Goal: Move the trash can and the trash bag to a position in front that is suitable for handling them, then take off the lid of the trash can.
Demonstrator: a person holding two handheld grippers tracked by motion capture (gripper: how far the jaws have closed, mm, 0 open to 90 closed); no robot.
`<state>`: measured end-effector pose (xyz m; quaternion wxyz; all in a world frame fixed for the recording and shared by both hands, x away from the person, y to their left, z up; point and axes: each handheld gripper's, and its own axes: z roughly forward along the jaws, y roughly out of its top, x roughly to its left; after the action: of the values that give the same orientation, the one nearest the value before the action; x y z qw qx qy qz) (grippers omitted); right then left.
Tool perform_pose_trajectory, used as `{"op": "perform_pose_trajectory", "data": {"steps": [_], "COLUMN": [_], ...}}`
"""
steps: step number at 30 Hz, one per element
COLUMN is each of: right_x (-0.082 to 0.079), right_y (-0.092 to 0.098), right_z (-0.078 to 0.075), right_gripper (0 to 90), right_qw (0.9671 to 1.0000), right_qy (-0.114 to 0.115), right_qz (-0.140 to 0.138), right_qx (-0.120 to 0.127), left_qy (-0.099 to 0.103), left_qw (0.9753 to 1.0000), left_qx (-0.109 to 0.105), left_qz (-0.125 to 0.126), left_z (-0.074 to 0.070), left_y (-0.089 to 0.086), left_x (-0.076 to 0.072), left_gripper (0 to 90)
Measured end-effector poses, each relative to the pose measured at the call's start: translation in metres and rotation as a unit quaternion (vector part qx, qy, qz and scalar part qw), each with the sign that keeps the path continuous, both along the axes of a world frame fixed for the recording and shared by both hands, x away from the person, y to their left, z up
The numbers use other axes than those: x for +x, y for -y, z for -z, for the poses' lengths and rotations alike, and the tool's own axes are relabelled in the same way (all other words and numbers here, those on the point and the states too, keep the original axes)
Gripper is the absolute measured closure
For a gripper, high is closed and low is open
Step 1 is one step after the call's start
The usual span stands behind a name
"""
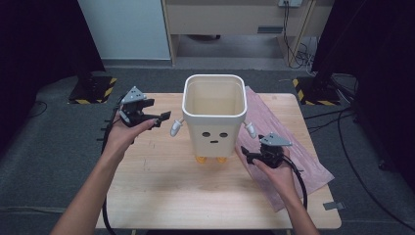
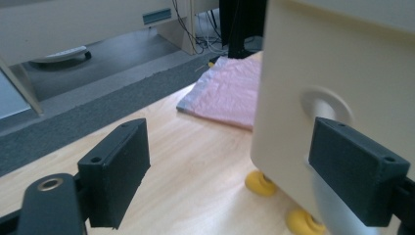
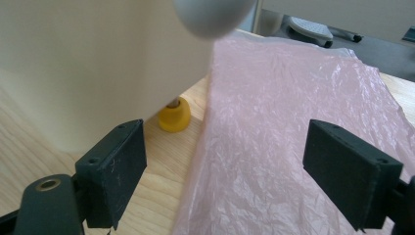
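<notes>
A cream bin with a drawn face, small grey arms and yellow feet stands upright in the middle of the wooden table. A pink plastic bag lies flat at its right, partly behind it. My left gripper is open just left of the bin's grey arm. In the left gripper view the bin's side lies past the gripper, close to one jaw. My right gripper is open low at the bin's right, over the bag's edge, with nothing between its jaws.
Grey carpet surrounds the table. Black stands on hazard-striped bases sit at the back left and back right, with cables on the floor. A wooden cabinet stands behind. A small grey tag lies at the table's near right corner.
</notes>
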<state>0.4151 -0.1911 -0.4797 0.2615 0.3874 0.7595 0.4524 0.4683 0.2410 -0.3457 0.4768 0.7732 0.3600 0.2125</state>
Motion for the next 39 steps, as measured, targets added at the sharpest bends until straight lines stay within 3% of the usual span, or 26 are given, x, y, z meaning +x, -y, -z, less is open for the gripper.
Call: {"op": "perform_pose_trajectory", "data": {"steps": [5,8,13,15,16,21,23,25,28,31,34,39], "right_x": [0.000,0.000,0.001,0.002,0.002,-0.002,-0.003,-0.008,-0.011,-0.014,-0.016,-0.017], "right_y": [0.001,0.003,0.003,0.003,0.002,0.007,0.009,0.012,0.014,0.014,0.016,0.015], "right_z": [0.002,0.001,0.007,0.009,0.011,0.014,0.014,0.011,0.010,0.009,0.006,0.007], "right_gripper": [15.4,15.5,16.7,17.3,18.4,23.3,23.3,25.8,26.7,26.7,26.7,26.6], "right_qw": [1.0000,1.0000,0.9998,0.9999,0.9997,0.9997,0.9997,0.9998,0.9998,0.9996,0.9994,0.9995], "right_qy": [-0.004,-0.002,-0.011,-0.011,-0.018,-0.017,-0.017,-0.012,-0.006,-0.006,-0.003,-0.005], "right_qz": [0.000,0.003,0.003,0.001,0.002,0.007,0.007,0.008,0.010,0.008,0.009,0.008], "right_qx": [-0.005,0.006,0.018,0.010,0.014,0.014,0.013,0.016,0.019,0.028,0.033,0.029], "left_qy": [-0.002,0.001,0.010,0.010,0.018,0.025,0.031,0.049,0.053,0.058,0.051,0.034], "left_qw": [1.0000,1.0000,0.9999,0.9999,0.9997,0.9997,0.9995,0.9987,0.9986,0.9982,0.9984,0.9987], "left_qx": [0.007,0.009,0.011,0.011,0.013,-0.003,0.002,-0.001,-0.008,0.004,0.010,0.018], "left_qz": [0.001,0.004,0.005,0.007,0.008,0.001,0.005,-0.012,-0.004,0.009,0.021,0.034], "left_z": [-0.009,-0.017,-0.035,-0.038,-0.047,-0.061,-0.066,-0.078,-0.084,-0.090,-0.092,-0.082], "left_y": [0.002,0.003,0.009,0.012,0.016,0.022,0.026,0.031,0.036,0.049,0.067,0.080], "left_x": [0.017,0.027,0.044,0.046,0.049,0.053,0.054,0.045,0.039,0.032,0.031,0.045], "left_gripper": [14.9,14.2,14.4,14.8,16.0,21.8,24.2,28.4,29.3,30.3,33.6,43.6]}}
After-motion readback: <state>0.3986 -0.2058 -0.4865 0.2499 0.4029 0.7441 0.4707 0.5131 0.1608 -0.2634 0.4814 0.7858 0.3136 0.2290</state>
